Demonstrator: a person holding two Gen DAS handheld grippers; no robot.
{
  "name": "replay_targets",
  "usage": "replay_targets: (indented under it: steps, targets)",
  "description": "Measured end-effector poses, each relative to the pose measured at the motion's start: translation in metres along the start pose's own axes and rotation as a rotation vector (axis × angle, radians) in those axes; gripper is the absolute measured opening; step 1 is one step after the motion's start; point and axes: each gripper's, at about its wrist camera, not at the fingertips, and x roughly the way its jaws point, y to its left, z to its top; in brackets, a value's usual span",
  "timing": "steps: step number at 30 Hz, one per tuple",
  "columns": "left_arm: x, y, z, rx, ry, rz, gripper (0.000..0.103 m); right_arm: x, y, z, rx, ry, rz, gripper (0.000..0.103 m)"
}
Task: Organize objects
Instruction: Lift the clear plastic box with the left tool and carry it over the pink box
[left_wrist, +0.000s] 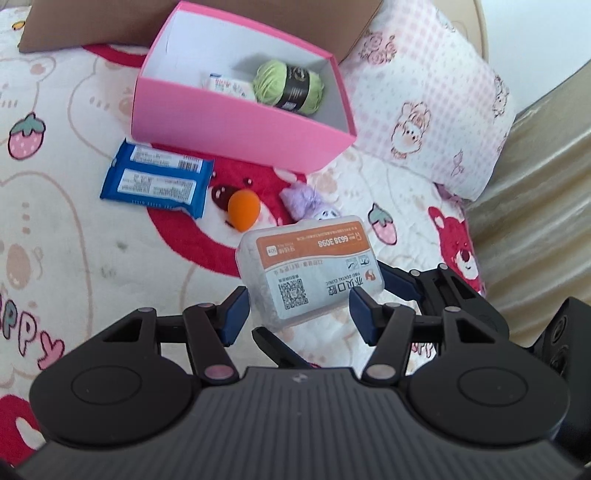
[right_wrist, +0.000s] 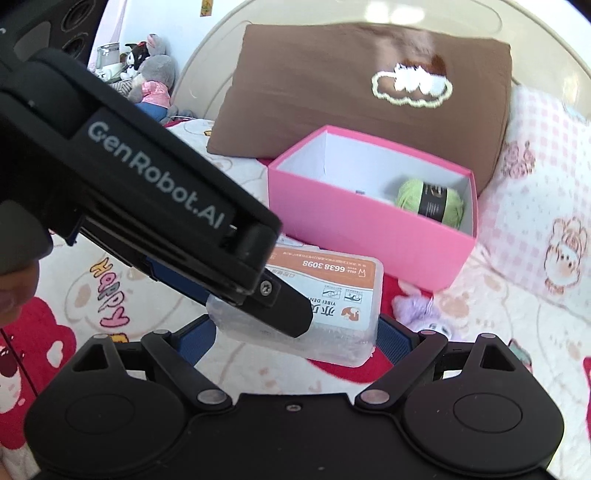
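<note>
Two black handheld grippers with blue finger pads work over a bed covered in a cream blanket (left_wrist: 74, 229) printed with red bears and strawberries.

A clear plastic box with an orange and white dental clinic label (left_wrist: 309, 266) sits between the fingers of the left gripper (left_wrist: 299, 310). In the left wrist view those fingers are spread wide, one pad near each lower side of the box, and whether either pad touches it cannot be told.

The right gripper (right_wrist: 295, 334) reaches the same clear box (right_wrist: 328, 291) from another side. Its blue pads stand just beside the box's near corners, also spread, and contact cannot be told. In the right wrist view the left gripper's black body, lettered "GenRobot.AI", crosses in front and hides the left part of the box.

Beyond the clear box stands an open pink cardboard box (left_wrist: 236, 122) with a white inside. It holds a ball of light green yarn with a black band (left_wrist: 290, 83) and a small white packet (left_wrist: 227, 85).

On the blanket between the two boxes lie a blue snack wrapper with white labels (left_wrist: 157, 179), an orange egg-shaped sponge (left_wrist: 243, 210) and a small lilac plush toy (left_wrist: 308, 201). A brown pillow (right_wrist: 362, 92) lies behind the pink box, and a pink checked pillow (left_wrist: 432, 99) lies to its right.
</note>
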Motion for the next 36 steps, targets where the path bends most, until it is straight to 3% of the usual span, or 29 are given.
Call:
replay_targets:
  steps: [6,21,27,36]
  targets:
    - [-0.014,0.001,0.017,-0.006,-0.020,-0.014,0.057,-0.008,0.011,0.023,-0.079,-0.032,-0.040,0.094]
    - [-0.038,-0.002,0.076,0.021,-0.084,0.027,0.057,0.004,-0.002,0.081,-0.080,-0.091,-0.024,0.094]
    - [-0.033,0.010,0.122,-0.031,-0.091,0.000,0.056,0.027,-0.026,0.114,-0.109,-0.105,0.018,0.093]
    - [0.004,0.017,0.177,-0.065,-0.068,0.062,0.056,0.071,-0.052,0.143,-0.096,-0.086,0.021,0.091]
